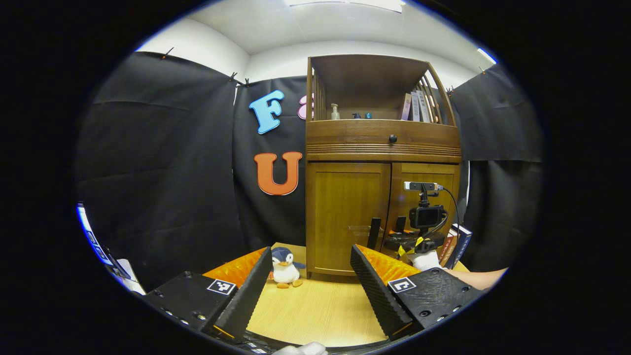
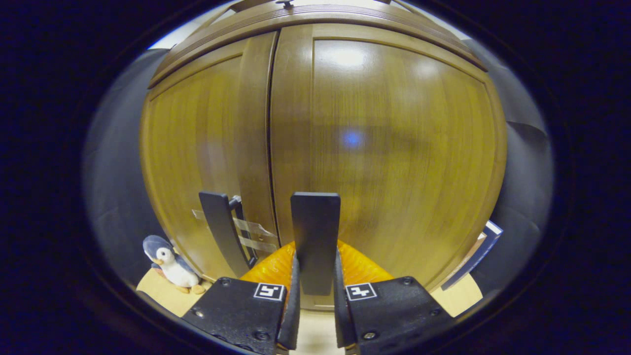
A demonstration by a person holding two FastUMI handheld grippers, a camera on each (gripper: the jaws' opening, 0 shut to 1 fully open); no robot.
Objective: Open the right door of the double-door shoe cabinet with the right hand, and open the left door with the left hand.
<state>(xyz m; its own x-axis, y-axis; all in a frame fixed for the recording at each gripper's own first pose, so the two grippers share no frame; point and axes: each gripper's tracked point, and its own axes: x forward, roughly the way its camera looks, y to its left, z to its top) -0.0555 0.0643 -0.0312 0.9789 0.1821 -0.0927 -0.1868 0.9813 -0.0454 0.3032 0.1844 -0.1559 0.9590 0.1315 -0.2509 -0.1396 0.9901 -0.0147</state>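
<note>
Right tongs (image 2: pixel 315 291) (closed) — on handle (image 2: pixel 315 236).

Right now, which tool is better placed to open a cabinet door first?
Right. The right tool is shut on the right door's handle; the left tool is open, far from the cabinet.

1. Our left gripper (image 1: pixel 311 281) points straight ahead, level, its two fingers spread wide with open air between them and nothing in their grasp.
2. Our right gripper (image 2: pixel 315 305) is held farther forward, its fingers drawn close together and both pressing on the flat upright bar between them.
3. In the left gripper view, our right gripper (image 1: pixel 419 236) shows ahead and to the right, with its camera mast standing upright above it.
4. Behind it, our hand (image 1: pixel 426 260) grips its handle, and the bare forearm (image 1: pixel 480 277) runs back toward the right edge.
</note>
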